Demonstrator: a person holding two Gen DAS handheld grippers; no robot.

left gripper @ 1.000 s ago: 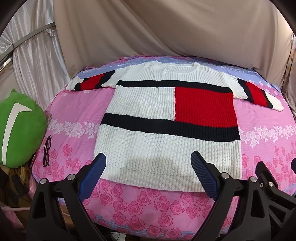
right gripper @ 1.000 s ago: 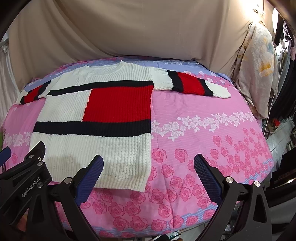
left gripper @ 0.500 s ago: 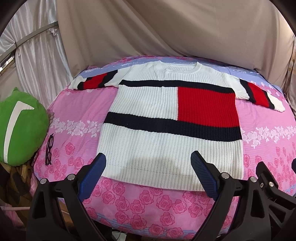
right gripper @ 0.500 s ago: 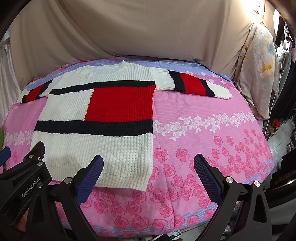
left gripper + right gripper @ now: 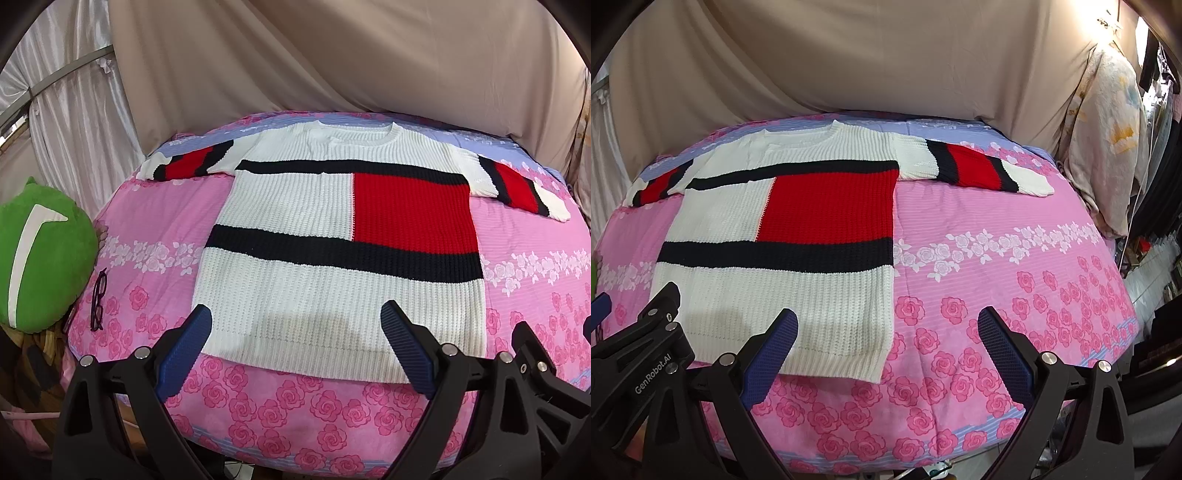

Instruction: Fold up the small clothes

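A white knit sweater [image 5: 343, 236] with a red block and black bands lies flat, front up, on the pink rose-print bed [image 5: 155, 236], both sleeves spread out. My left gripper [image 5: 295, 317] hovers open over its bottom hem with nothing between the fingers. In the right wrist view the sweater [image 5: 798, 229] fills the left half, its right sleeve [image 5: 975, 170] stretched toward the far right. My right gripper [image 5: 886, 321] is open and empty above the hem's right corner. The left gripper's body [image 5: 639, 350] shows at the lower left.
A green plush cushion [image 5: 40, 254] sits at the bed's left edge, with dark-framed glasses [image 5: 98, 299] lying next to it. Beige drapes [image 5: 332, 55] hang behind the bed. A patterned cloth [image 5: 1108, 147] and hanging clothes crowd the right side. The bed's front edge is close below both grippers.
Both grippers have drifted slightly, so the sweater sits a little higher and farther in each view. Both stay open; the sweater has not moved.
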